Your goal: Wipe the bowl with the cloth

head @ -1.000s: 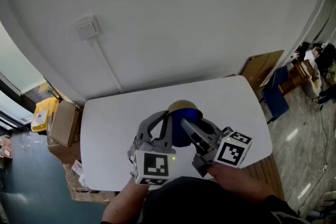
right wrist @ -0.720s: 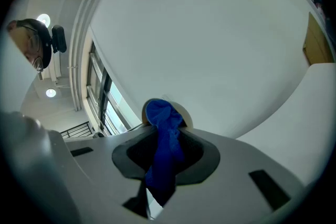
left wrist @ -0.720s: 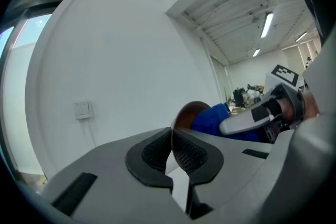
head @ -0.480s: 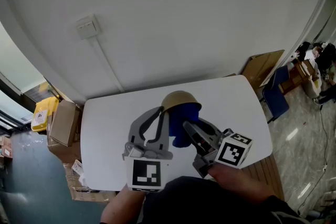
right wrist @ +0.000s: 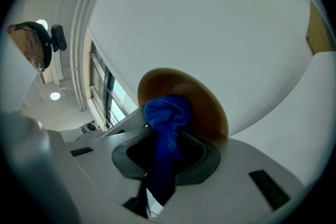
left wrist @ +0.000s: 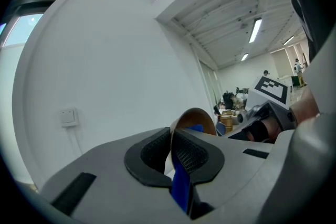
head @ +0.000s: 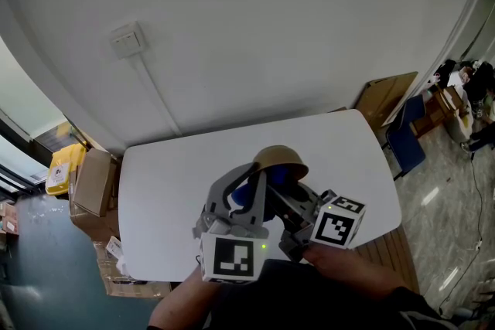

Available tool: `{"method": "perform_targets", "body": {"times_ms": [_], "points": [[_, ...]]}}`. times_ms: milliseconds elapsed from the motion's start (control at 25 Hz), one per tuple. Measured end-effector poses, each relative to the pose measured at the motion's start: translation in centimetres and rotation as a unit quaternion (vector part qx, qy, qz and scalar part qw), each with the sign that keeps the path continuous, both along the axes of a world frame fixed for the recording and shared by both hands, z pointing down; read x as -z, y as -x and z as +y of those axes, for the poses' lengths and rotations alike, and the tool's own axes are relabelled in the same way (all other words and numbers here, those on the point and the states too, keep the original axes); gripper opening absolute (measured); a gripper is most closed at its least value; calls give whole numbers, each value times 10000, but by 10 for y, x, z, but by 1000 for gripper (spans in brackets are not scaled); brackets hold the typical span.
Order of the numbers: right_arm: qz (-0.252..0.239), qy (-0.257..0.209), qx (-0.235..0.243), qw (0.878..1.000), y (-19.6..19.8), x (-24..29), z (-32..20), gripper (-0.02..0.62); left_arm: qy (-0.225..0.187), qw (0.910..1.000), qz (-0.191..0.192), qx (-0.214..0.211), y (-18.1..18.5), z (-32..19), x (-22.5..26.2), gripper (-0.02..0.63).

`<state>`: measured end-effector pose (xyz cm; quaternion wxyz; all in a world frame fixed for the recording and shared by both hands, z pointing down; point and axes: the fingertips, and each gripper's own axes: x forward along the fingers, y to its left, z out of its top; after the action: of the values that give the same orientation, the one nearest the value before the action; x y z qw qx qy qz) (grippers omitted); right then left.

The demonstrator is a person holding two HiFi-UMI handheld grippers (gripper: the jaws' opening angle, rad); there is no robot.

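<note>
Our left gripper (left wrist: 172, 138) pinches the rim of the bowl (head: 280, 158), its jaws just easing slightly apart, while our right gripper (right wrist: 166, 153) clamps the blue cloth (right wrist: 167, 112), seemingly pressed into the bowl.

I see the tan bowl (head: 280, 158) raised and tipped on edge, its domed outside up at 12 o'clock and its hollow facing 6 o'clock. The blue cloth (right wrist: 167, 113) is bunched into a wad against the bowl's inside, its tail hanging toward 6 o'clock.
</note>
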<state>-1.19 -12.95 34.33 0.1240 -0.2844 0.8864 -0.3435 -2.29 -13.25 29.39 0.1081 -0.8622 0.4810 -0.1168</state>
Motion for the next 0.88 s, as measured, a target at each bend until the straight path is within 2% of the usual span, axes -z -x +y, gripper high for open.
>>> {"method": "perform_targets", "body": {"times_ms": [160,320,400,480,880], "points": [[209,-174,515,9983,20,-2,18,75,297,9990,251,236,23,-17,-6,23],[412,53,932,9948,29,-24,32,75,786,9930,752,459,55,-35,-13,20],[431,214,812,9955,19,-34,28,75,962,9883,1052,542,68,-39,-14,20],[425,277,587,9970,4,-38,20,75,992,9861,1198,581,75,-40,-13,20],[380,53,-587,9975,-68,-22,-21,75,1331,9837,1152,362,74,-29,-31,20]]}}
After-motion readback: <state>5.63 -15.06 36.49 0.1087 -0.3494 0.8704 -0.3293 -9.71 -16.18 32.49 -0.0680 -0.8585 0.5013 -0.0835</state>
